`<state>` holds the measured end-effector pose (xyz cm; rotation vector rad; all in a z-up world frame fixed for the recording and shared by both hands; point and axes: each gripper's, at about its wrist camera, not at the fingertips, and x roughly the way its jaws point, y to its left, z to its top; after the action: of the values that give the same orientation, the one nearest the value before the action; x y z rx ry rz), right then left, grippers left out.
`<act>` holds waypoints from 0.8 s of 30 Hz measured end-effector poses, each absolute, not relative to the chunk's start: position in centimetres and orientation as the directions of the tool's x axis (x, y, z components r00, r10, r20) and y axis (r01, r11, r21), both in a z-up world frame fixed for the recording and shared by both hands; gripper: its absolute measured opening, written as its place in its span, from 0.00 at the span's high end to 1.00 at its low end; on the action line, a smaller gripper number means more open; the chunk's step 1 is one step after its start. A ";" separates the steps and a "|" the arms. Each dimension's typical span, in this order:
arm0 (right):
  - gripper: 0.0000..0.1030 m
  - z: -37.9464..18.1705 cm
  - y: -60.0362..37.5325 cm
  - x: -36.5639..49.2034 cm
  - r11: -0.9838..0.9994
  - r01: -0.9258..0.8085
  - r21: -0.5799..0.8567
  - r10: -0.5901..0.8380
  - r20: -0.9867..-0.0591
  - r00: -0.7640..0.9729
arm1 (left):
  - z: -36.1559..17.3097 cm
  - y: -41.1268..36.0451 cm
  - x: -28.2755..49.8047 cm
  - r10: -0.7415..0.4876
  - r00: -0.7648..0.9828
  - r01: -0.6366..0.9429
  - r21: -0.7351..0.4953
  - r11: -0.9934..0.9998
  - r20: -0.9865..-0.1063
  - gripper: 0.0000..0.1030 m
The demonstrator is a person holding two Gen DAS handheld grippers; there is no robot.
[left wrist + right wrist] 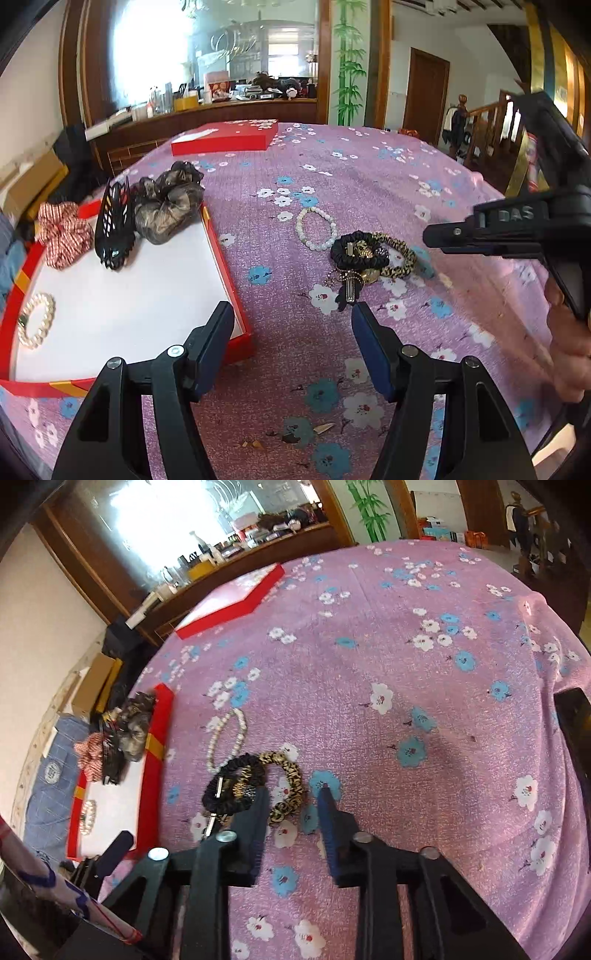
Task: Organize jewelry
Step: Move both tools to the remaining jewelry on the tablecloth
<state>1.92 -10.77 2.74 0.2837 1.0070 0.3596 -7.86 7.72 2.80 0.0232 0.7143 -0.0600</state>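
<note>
Two claws are in play over a bench covered in a pink cloth [369, 657] with blue and white flowers. In the left wrist view the left claw [291, 317] sits at the bottom of the frame with its fingers well apart and nothing between them, one finger over the near corner of the red tray [225, 254] and the other over bare cloth. That tray takes up the left side of the frame and has a white floor; on it are a red-and-white striped scrunchie [64, 236], a black hair claw clip [114, 229], a dark brownish scrunchie [168, 206] and a pearl bracelet [35, 319] down at the lower left. Out on the cloth, right of the tray, a white bead bracelet [316, 229] lies loose, and just beside it is a little pile: a black scrunchie [356, 253] with gold charms and a leopard-print hair tie [397, 258], touching each other. In the right wrist view the right claw [291, 794] is down at that pile, fingers fairly close together with the leopard-print tie sitting between them; whether the pads actually pinch it can't be made out. A red lid [225, 138] lies further back, in the upper left part of the bench.
</note>
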 end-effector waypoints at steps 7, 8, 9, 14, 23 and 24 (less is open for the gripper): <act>0.82 1.1 -7.7 3.0 0.947 -0.216 0.239 0.316 -0.814 0.487 | 3.0 8.0 -8.2 -0.071 0.762 0.073 -0.023 0.997 -0.644 0.35; 0.89 1.1 -7.3 2.8 0.956 -0.224 0.189 0.280 -0.817 0.505 | 3.0 8.1 -8.2 -0.076 0.762 0.075 -0.028 0.997 -0.643 0.35; 0.93 1.1 -7.0 2.7 0.962 -0.226 0.154 0.252 -0.818 0.516 | 3.0 8.1 -8.0 -0.078 0.762 0.076 -0.031 0.997 -0.643 0.35; 0.95 2.7 -10.1 2.0 0.947 -0.177 0.267 0.319 -0.735 0.598 | 3.0 8.2 -8.0 -0.084 0.762 0.078 -0.037 0.996 -0.642 0.35; 0.94 9.0 -17.4 -1.8 0.907 -0.153 0.394 0.337 -0.458 0.823 | 3.1 7.8 -8.0 -0.078 0.757 0.081 -0.024 0.996 -0.649 0.34; 0.94 8.5 -17.9 -1.5 0.902 -0.145 0.407 0.342 -0.469 0.814 | 3.3 7.7 -7.9 -0.089 0.752 0.090 -0.033 0.995 -0.653 0.34</act>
<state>-1.47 -17.89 8.47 0.3661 0.5629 0.2659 -7.92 7.68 3.29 0.0008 0.7128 -0.0976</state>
